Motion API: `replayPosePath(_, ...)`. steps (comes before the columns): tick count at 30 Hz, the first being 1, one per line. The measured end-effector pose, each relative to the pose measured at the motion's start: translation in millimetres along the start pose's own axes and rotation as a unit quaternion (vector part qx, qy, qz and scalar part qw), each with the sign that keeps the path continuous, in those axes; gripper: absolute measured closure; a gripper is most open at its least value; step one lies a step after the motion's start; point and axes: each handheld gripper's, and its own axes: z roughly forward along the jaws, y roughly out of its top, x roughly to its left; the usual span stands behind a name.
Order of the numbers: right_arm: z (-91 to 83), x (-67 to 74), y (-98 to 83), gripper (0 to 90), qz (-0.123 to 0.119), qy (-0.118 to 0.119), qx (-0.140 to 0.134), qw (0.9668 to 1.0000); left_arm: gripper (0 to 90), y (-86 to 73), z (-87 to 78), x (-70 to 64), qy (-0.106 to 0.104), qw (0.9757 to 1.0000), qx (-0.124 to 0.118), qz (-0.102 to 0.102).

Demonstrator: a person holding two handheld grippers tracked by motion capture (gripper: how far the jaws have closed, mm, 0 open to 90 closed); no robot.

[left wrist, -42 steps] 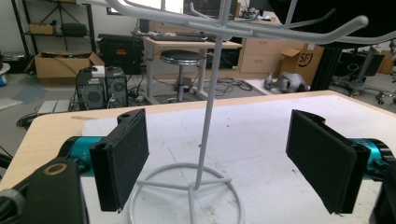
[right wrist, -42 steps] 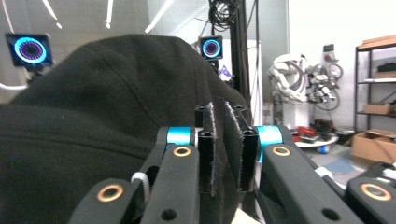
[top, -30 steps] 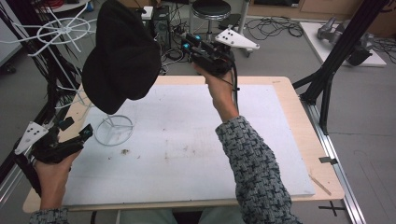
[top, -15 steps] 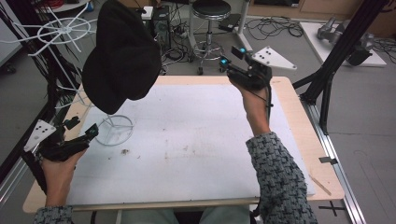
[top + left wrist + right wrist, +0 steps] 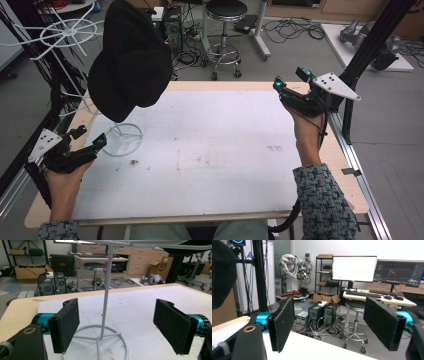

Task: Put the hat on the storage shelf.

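Retreating from the black cap (image 5: 131,57), the right gripper (image 5: 292,89) has swung over the last second from just beside it, at the table's far edge, out to the far right corner of the table (image 5: 225,150); jaws wide apart, nothing between them. Left gripper (image 5: 87,141) has barely shifted: low at the near left, just beside the white wire stand (image 5: 122,137), jaws also spread and empty, the stand's pole (image 5: 107,290) seen between them in its own view. Judged: cap hanging looks finished, both hands backing off. Cap hangs atop the stand, above its ring base; dark, soft, rounded crown, drooping toward the table's left side, nothing touching it.
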Motion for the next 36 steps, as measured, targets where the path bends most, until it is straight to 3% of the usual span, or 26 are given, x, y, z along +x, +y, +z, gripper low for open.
replayPosePath(6,-24.3,-6.0,-19.3,20.3,-0.011,-0.02,0.014,0.9996,21.2,-0.1,0.1,-0.3,0.0,1.0,0.0,0.0)
replayPosePath(13,-45.0,-13.1,-55.4,15.9,-0.019,-0.042,0.046,0.9979,21.2,-1.5,0.4,0.0,0.001,1.0,0.004,0.001)
replayPosePath(24,-68.9,-21.8,-99.9,11.9,0.037,-0.041,0.07,0.996,21.2,-4.9,2.6,0.2,0.003,0.9999,0.011,-0.003)
replayPosePath(30,-73.2,-19.4,-128.0,11.9,0.037,-0.036,0.108,0.9928,21.4,-7.2,5.1,-0.7,0.003,0.9998,0.019,-0.001)
replayPosePath(36,-74.7,-18.9,-130.7,11.9,0.038,-0.032,0.111,0.9926,21.3,-6.7,4.0,0.6,0.002,0.9999,0.016,-0.002)
